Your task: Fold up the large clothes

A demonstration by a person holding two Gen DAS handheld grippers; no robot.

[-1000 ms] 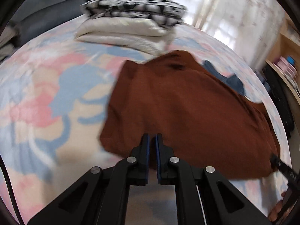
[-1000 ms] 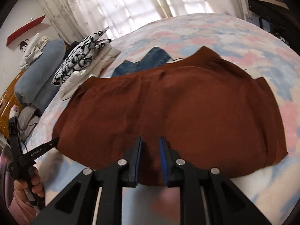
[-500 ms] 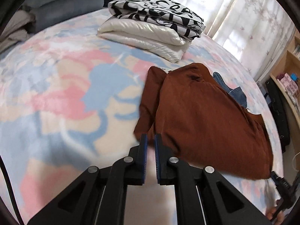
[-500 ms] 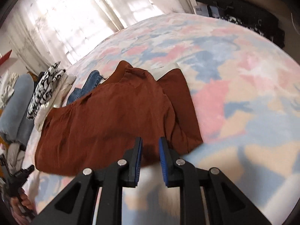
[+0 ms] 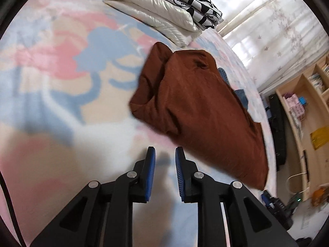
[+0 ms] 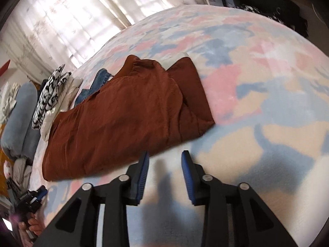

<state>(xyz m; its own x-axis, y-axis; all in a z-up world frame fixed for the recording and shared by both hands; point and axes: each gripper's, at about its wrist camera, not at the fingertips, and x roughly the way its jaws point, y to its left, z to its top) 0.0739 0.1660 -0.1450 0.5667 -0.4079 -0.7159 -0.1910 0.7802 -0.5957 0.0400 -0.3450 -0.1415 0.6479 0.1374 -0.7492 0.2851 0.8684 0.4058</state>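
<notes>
I've got the rust-brown garment lying on the bed, folded lengthwise into a long strip w/ one sleeve end bunched at its far-left corner in the left wrist view. From the right wrist cam the same garment runs from near-left to far, its doubled edge toward the right. Left gripper hangs over bare bedspread just near of the garment's edge; jaws are parting, nothing btwn them, only sheet showing in the gap. Right gripper sits the same way at the garment's near edge, jaws opening wider, gap empty too; left pad tip overlaps the cloth hem in view but I can't tell if it touches. Blue jeans peek out from behind the garment's far side. Further back, a folded stack: black-and-white print piece on top of a cream one. Curtains lit behind. Shelving at far right in left cam.
</notes>
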